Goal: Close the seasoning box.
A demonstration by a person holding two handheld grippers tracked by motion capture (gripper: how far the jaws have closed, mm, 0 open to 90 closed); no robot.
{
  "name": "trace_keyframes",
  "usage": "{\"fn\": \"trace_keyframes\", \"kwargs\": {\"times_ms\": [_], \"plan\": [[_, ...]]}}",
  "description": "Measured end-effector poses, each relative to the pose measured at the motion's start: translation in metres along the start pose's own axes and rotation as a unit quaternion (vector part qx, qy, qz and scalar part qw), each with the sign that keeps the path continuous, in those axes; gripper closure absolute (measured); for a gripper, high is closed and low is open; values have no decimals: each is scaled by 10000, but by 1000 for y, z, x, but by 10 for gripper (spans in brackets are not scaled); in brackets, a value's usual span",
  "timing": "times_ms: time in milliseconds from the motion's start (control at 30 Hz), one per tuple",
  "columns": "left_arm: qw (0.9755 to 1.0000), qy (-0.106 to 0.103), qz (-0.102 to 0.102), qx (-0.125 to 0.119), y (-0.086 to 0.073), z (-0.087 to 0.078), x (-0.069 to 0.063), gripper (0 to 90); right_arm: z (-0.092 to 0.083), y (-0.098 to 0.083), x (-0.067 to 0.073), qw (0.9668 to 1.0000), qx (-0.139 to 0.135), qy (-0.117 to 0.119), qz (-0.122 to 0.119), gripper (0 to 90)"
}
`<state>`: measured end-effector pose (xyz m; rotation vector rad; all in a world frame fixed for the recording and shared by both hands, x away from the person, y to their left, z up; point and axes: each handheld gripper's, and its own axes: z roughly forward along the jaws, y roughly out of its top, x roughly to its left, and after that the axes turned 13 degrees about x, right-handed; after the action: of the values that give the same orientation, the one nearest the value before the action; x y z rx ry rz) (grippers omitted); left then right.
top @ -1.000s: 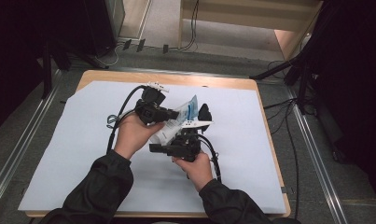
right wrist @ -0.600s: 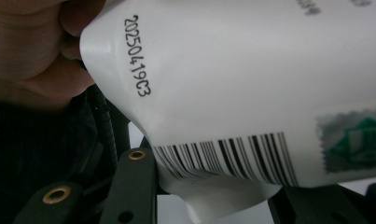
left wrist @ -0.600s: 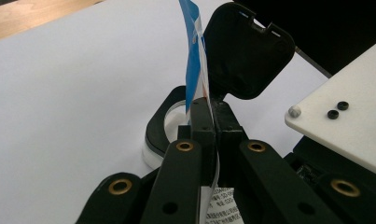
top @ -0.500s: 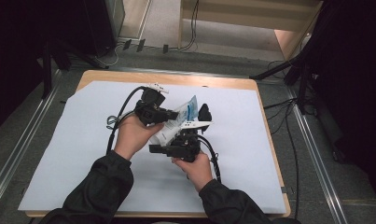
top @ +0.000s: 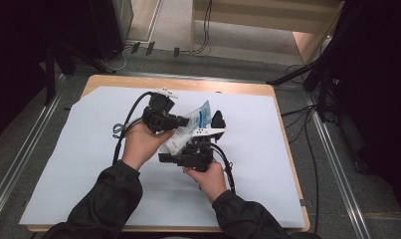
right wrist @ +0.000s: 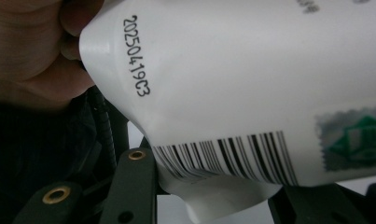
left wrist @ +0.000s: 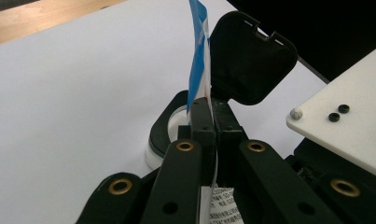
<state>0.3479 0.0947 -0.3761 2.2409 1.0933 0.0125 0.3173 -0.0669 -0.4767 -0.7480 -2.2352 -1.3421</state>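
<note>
Tube (top: 185, 130) held between both grippers: crimped tail pinched flat by left gripper (left wrist: 212, 116), cap end clamped by right gripper (top: 195, 149); long axis spanned gripper to gripper.

My two grippers, left (top: 182, 121) and right (top: 200, 142), one tube (top: 188, 130) between them, on one table (top: 267, 92).

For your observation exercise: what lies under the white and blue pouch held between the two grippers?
Under the pouch lies the white sheet covering the table. The left gripper and right gripper hide the patch beneath.
</note>
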Motion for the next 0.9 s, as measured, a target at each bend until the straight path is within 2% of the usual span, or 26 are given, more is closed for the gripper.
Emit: {"fn": "trace_keyframes", "kwargs": {"times_ms": [567, 900], "plan": [[10000, 15, -38, -59, -5, -3, 2, 900, 3, 1, 1, 10000, 61, 20, -51, 648], [10000, 10, -69, -33, 1, 5, 2, 900, -1, 0, -4, 10000, 55, -37, 18, 645]]}}
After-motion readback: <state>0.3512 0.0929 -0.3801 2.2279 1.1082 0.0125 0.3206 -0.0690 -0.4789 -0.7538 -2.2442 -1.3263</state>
